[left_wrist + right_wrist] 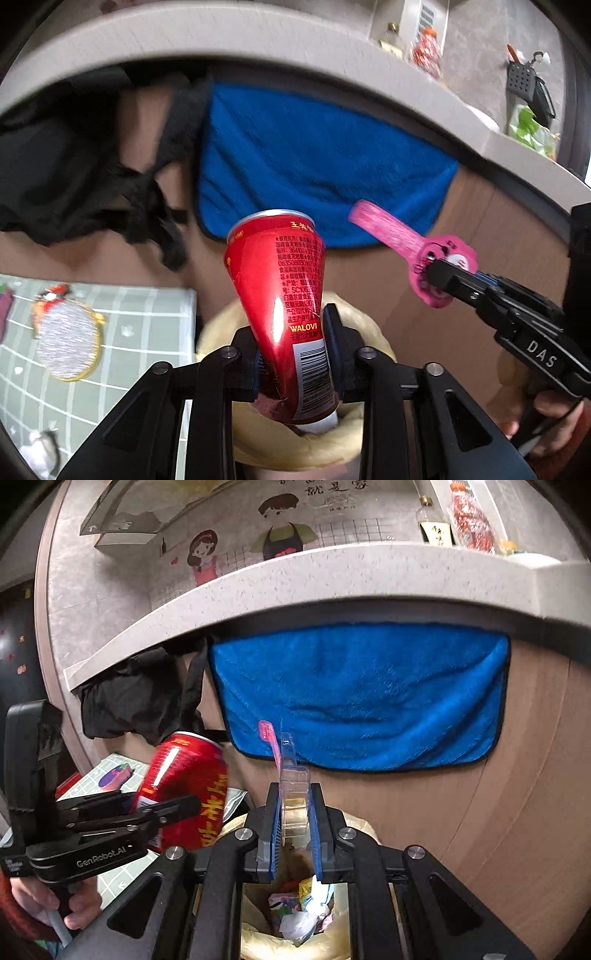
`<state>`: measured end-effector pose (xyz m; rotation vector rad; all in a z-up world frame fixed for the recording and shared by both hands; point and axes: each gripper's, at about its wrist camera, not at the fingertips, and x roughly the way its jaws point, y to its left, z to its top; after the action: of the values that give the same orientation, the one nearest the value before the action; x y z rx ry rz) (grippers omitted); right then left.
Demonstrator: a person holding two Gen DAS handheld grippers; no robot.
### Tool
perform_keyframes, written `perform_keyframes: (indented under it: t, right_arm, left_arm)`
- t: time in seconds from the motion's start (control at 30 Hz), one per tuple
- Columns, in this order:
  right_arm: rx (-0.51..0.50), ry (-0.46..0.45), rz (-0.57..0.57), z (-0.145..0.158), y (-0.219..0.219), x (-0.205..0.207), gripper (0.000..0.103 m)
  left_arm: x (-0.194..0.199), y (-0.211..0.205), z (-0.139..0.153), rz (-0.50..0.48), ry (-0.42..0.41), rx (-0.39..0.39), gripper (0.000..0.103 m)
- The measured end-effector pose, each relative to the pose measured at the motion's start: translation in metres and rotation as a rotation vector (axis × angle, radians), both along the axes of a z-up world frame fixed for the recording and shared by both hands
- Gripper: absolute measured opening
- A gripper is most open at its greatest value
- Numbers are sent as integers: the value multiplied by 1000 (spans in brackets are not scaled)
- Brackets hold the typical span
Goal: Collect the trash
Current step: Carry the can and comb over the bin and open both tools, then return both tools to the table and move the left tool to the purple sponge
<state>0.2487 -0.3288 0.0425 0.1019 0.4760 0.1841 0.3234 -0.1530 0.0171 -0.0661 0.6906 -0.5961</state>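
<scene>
A dented red drink can (280, 280) stands tilted between the pads of my left gripper (291, 332), which is shut on its lower half. The can's base hangs over the mouth of a trash bin lined with a yellowish bag (218, 332). My right gripper (295, 797) is shut on a pink plastic item in a clear shell (291, 779), its pink strip pointing forward. That gripper (439, 273) and the pink item (391, 232) also show at the right in the left wrist view. The bin (255, 941) lies directly below both grippers, with crumpled wrappers (299, 908) inside. In the right wrist view the can (192, 782) sits at the left.
A blue towel (362, 698) and a black cloth (136, 698) hang from under the pale stone countertop edge (332, 576), against a brown cabinet front (517, 794). A green checked surface (110, 332) with stickers lies left of the bin. Bottles (469, 517) stand on the counter.
</scene>
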Motion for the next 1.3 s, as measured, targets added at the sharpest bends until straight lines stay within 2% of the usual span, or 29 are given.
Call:
perform_keyframes:
  t: [0.03,0.07,0.13,0.3,0.5,0.83,0.97,1.1,1.3]
  right_arm:
    - [7,9,3,-4,-1,1,18]
    - [10,27,-4,-9,-2,4,25]
    - [12,53,-15,-17,-3,7,31]
    - [23,100,-39,-29,-3,8,32]
    - [26,69,-12,-16,20,4,34]
    - [13,7,182,12,131,12,37]
    - [-26,30,258,14,189,23,37]
    - [-61,61,319,8,240,37,37]
    - [-119,136,374,-16,302,69,37]
  left_arm:
    - [4,0,-3,-22,30,-2,43]
    - [8,2,-5,-36,59,-13,45]
    - [11,8,-4,-26,70,-25,50]
    - [12,38,7,45,50,-29,51]
    - [1,102,15,155,26,-29,51]
    - [-21,255,26,377,-11,-71,51]
    - [-25,328,24,467,-14,-99,51]
    - [-19,386,12,532,18,-111,51]
    - [3,451,-15,580,66,-114,53]
